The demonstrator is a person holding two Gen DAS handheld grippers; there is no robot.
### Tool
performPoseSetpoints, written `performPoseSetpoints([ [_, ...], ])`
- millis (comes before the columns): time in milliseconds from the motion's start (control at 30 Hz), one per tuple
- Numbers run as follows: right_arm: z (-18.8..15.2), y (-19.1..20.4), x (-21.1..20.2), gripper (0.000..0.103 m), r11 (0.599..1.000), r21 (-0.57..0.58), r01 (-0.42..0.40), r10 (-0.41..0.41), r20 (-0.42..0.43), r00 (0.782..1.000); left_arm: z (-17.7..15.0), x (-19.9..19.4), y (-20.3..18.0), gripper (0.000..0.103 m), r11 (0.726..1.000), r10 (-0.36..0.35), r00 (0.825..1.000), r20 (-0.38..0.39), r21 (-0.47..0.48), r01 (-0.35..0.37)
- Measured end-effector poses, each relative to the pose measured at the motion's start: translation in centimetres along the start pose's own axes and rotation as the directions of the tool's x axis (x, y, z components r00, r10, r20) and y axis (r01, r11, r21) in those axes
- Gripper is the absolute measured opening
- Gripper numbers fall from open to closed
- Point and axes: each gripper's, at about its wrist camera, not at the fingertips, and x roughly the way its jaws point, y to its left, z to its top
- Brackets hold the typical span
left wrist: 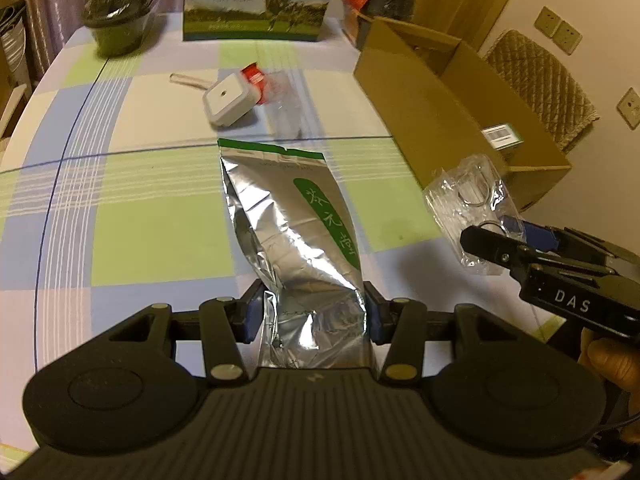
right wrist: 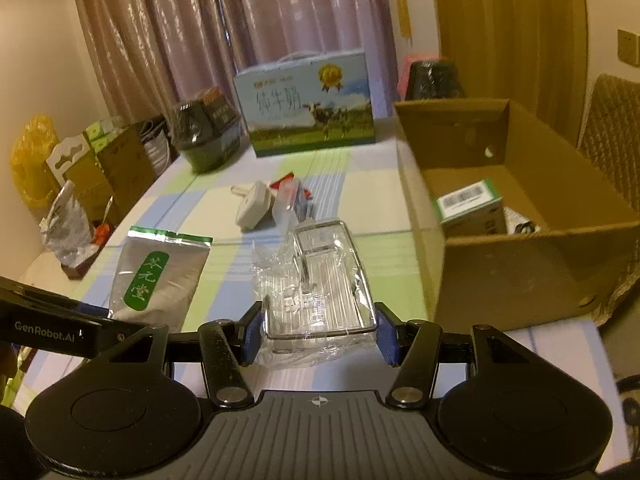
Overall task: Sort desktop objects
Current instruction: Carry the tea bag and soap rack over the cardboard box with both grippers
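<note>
Left gripper [left wrist: 314,312]: clamps crinkled silver foil pouch [left wrist: 288,232];
Right gripper [right wrist: 320,332]: clamps clear plastic case [right wrist: 320,280];
Cardboard box [right wrist: 520,264]: holds green-white carton [right wrist: 472,204]

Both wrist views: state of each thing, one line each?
Foil pouch: sealed, held by left hand-held gripper.
Clear plastic box: wrapped, held by right hand-held gripper.
Cardboard box: open, holding a small carton.
Milk carton: upright, closed.
</note>
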Motion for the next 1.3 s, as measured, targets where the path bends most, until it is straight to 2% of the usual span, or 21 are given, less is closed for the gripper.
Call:
performPoseSetpoints([
  [300, 0.9, -1.1, -2.7, 0.053, 0.999, 0.023, 0.031, -0.032, 0.049, 0.998, 1.0, -1.8, -2.8, 0.044, 0.999, -0.021, 0.999, 0.047, 0.041, 0.019],
  [867, 2.8, -3.6, -5.4, 0.053, 0.995, 0.072, 0.067, -0.075, 0.112, 0.991, 2.9, -2.3, -6.6, 0.044, 0.994, -0.073, 0.994, 0.078, 0.089, 0.066],
  [1300, 5.5, -10.3, -6.8, 0.053, 0.975, 0.153, 0.164, -0.188, 0.163, 0.968, 7.4, -0.3, -12.6, 0.044, 0.978, -0.133, 0.987, 0.092, 0.174, 0.115],
])
